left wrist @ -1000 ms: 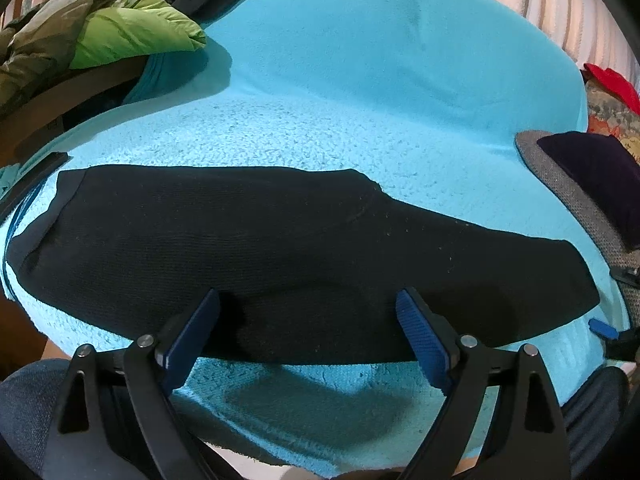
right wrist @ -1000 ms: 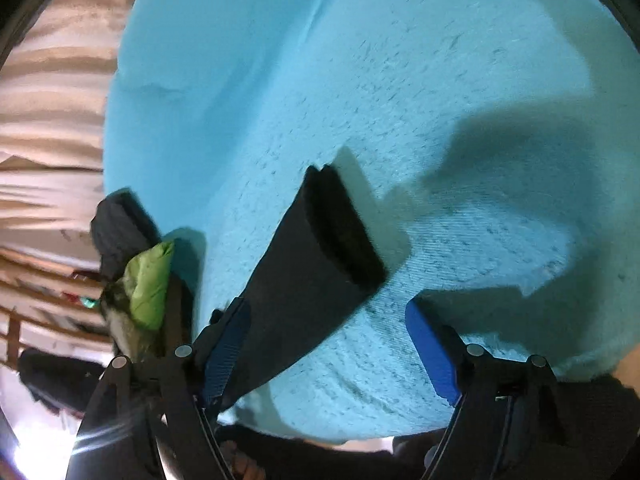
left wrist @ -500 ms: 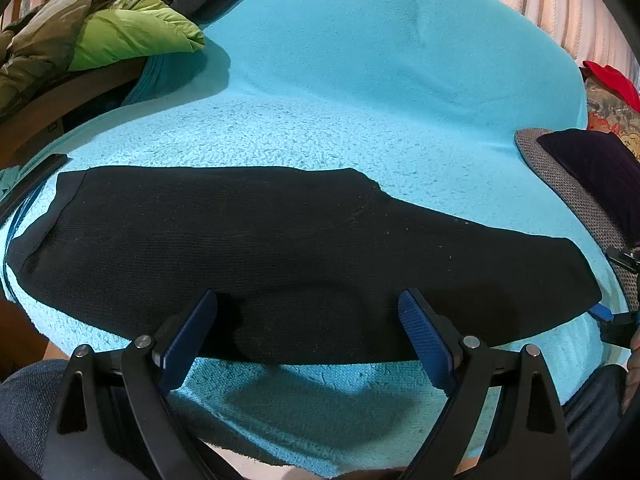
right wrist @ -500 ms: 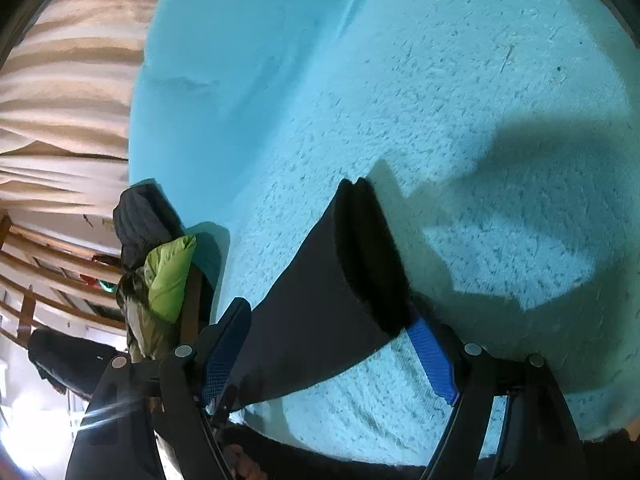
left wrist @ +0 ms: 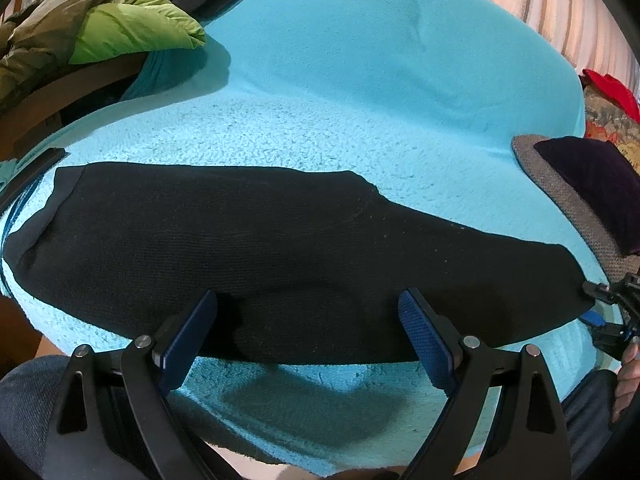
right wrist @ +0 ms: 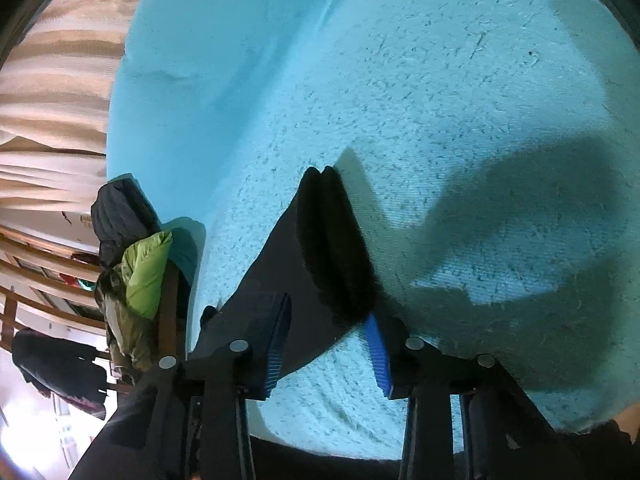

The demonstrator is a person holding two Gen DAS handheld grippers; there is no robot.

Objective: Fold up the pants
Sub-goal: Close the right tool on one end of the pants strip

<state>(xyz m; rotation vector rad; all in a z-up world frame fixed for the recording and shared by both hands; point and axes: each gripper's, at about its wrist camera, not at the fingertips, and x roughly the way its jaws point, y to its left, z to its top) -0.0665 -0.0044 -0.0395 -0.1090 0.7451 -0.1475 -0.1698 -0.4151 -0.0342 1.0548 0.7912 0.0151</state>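
Observation:
Black pants [left wrist: 280,248] lie folded lengthwise across a turquoise fleece blanket [left wrist: 360,100], waistband at the left, leg cuffs at the right. My left gripper [left wrist: 308,332] is open and empty, hovering over the pants' near edge at the middle. My right gripper [right wrist: 328,344] has its jaws partly closed around the leg cuff end [right wrist: 332,248]; the cuff lies between the blue pads, and contact on both sides is unclear. The right gripper also shows at the right edge of the left wrist view [left wrist: 608,312], at the cuff.
A pile of jackets, green [left wrist: 132,28] and dark, lies at the far left on a wooden frame. A grey cushion with a dark purple cloth [left wrist: 588,176] sits at the right. Striped curtains hang behind. My knees are at the blanket's near edge.
My right gripper has moved onto the leg cuff and its jaws have narrowed around it. My left gripper has stayed open over the pants' near edge.

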